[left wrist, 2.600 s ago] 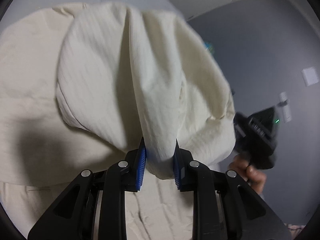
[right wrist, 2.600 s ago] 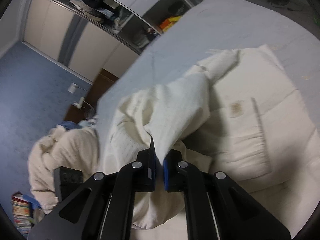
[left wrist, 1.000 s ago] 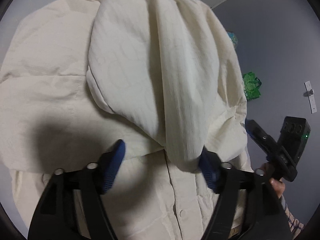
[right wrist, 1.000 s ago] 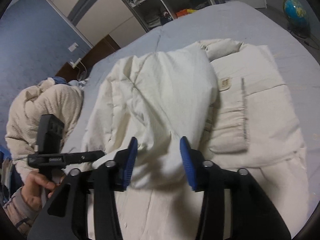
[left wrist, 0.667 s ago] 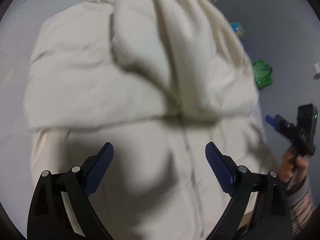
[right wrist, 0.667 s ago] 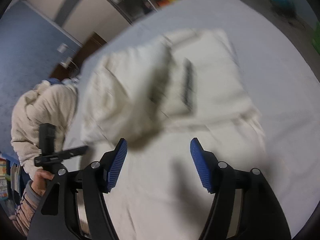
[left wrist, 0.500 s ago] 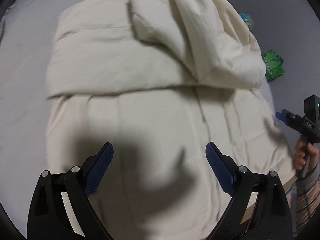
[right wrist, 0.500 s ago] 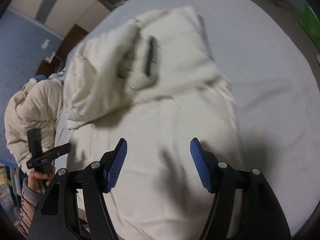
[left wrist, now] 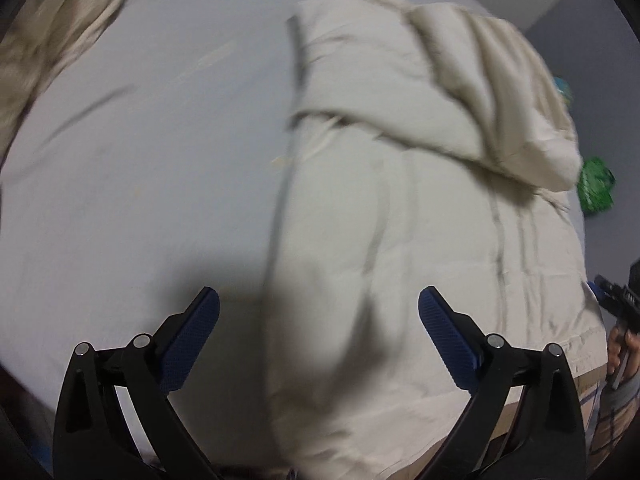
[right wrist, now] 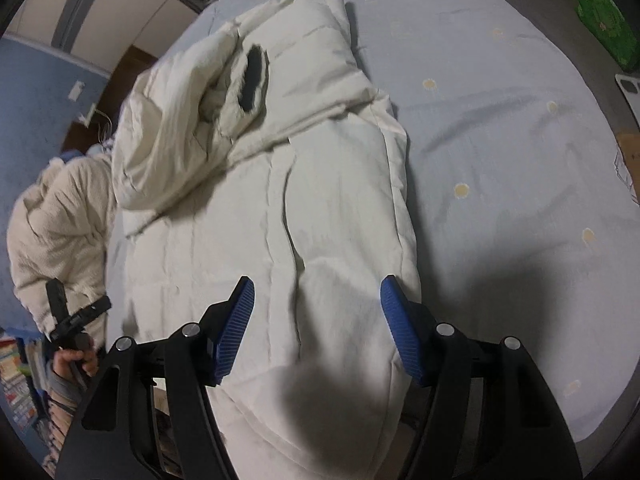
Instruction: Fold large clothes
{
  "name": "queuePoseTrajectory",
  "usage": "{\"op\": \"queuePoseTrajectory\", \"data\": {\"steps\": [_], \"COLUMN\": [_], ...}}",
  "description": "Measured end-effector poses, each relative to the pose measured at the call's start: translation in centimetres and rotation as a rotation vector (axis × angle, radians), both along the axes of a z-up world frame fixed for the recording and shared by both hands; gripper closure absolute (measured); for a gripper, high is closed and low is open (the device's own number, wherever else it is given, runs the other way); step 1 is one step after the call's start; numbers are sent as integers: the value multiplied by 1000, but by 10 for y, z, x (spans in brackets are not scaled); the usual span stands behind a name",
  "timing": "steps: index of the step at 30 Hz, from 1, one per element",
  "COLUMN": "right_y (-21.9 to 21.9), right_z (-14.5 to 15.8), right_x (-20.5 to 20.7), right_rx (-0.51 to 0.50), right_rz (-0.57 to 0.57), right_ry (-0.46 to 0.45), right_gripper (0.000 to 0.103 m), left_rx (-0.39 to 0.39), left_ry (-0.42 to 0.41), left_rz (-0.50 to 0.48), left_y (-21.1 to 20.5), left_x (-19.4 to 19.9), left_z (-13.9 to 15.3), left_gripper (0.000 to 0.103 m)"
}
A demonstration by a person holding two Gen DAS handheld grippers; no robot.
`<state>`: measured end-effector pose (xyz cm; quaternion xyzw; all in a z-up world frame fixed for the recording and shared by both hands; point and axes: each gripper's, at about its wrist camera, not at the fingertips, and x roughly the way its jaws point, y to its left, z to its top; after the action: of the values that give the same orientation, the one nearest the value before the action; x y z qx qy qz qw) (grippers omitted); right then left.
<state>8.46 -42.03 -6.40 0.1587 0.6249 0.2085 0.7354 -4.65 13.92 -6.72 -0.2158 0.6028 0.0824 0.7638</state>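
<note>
Blue-padded, the black left gripper (left wrist: pixel 319 332) hovers over the near edge of a cream padded jacket (left wrist: pixel 420 240), jaws opening wide with nothing pinched between them. Beside it, the right gripper (right wrist: pixel 317 328) hangs above the same jacket (right wrist: pixel 280 208), pads apart and empty. Spread along a pale grey bedsheet (right wrist: pixel 500 128), the jacket has its far end folded back on itself. Beyond it lies a beige fleecy bundle (right wrist: pixel 56 224).

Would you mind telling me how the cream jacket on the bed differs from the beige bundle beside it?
The cream jacket lies flat on the grey sheet, its sleeves folded across the top; the beige bundle is heaped in a crumpled mound. The jacket's fabric looks smooth, the bundle's fuzzy and ribbed. Both are pale, and neither is held.
</note>
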Motion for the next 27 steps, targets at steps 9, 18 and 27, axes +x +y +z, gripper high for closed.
{"op": "queuePoseTrajectory", "data": {"steps": [9,18,27], "right_y": [-15,-32,-35], "right_z": [9,-6,-18], "right_x": [-14,-28,-35], "right_rx": [-9,35,109], "right_rz": [-79,-115,-92], "right_ry": [-62,-4,70], "right_gripper": [41,41,41], "left_rx": [-24,106,114], "left_ry": [136,140,160], "left_rz": [30,-91,-150], "left_y": [8,-29,-63], "left_x": [-30,-25,-27], "left_z": [-27,-25,-32], "left_gripper": [7,9,16]}}
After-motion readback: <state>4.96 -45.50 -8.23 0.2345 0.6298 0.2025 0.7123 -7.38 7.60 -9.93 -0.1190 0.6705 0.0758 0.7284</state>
